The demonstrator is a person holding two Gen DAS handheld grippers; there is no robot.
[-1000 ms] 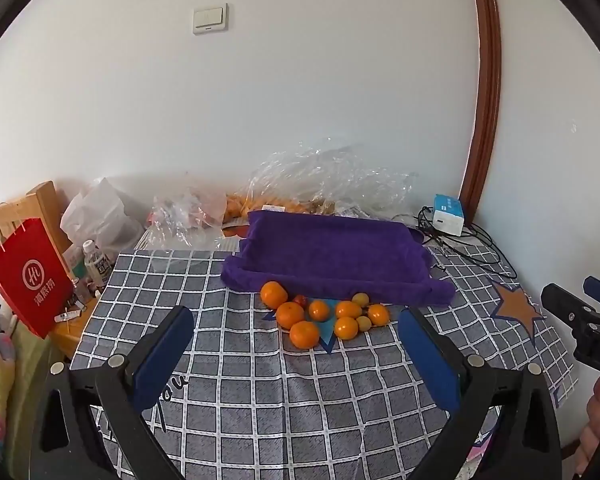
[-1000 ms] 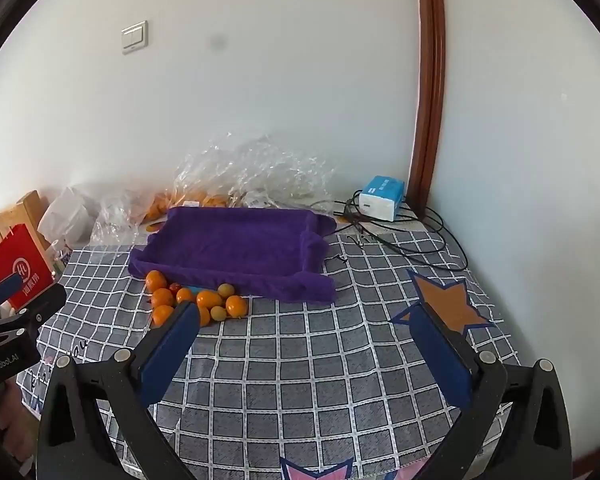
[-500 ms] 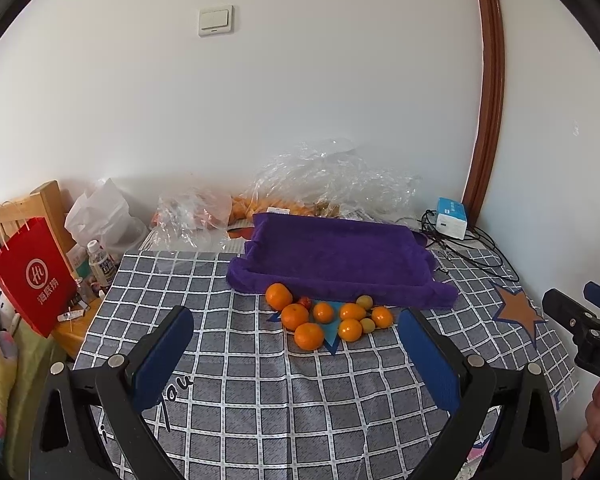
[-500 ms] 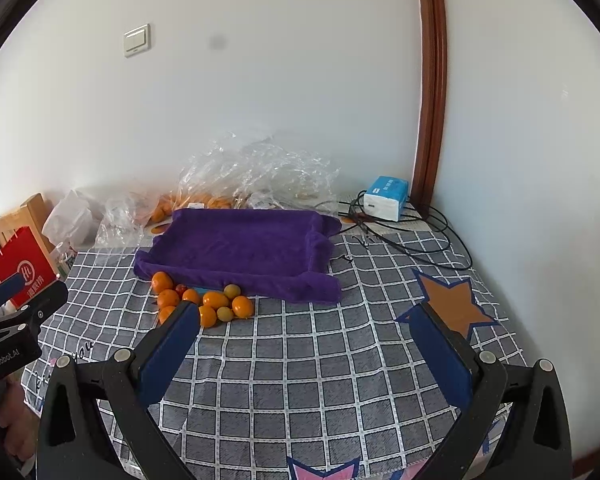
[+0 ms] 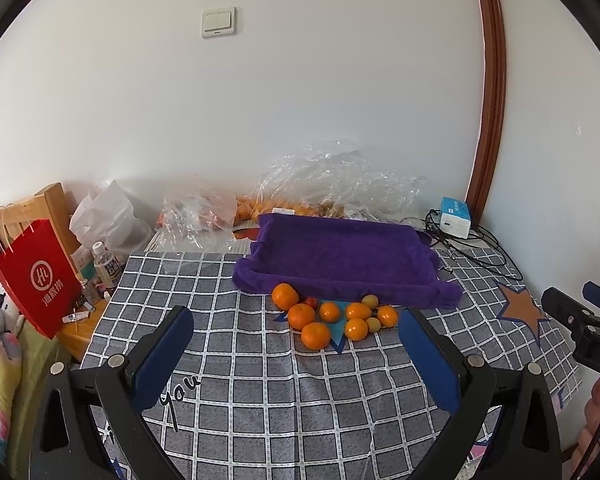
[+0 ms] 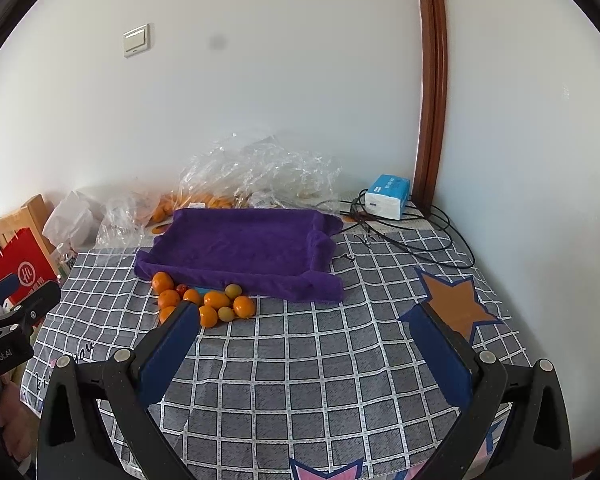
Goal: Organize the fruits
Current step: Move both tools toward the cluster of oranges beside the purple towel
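Checked tablecloth (image 5: pixel 260 380): fruits (image 5: pixel 332 316) lie well beyond both empty, wide-apart grippers, left (image 5: pixel 296 352), right (image 6: pixel 304 344)

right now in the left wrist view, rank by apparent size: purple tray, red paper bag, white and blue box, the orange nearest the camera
1. purple tray
2. red paper bag
3. white and blue box
4. nearest orange

The box sits farther back, so its true size against the orange is unsure.

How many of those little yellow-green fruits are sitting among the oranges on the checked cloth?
2. One yellow-green fruit lies by the front edge of the purple tray; the second yellow-green fruit sits nearer, between two oranges. Others may hide underneath.
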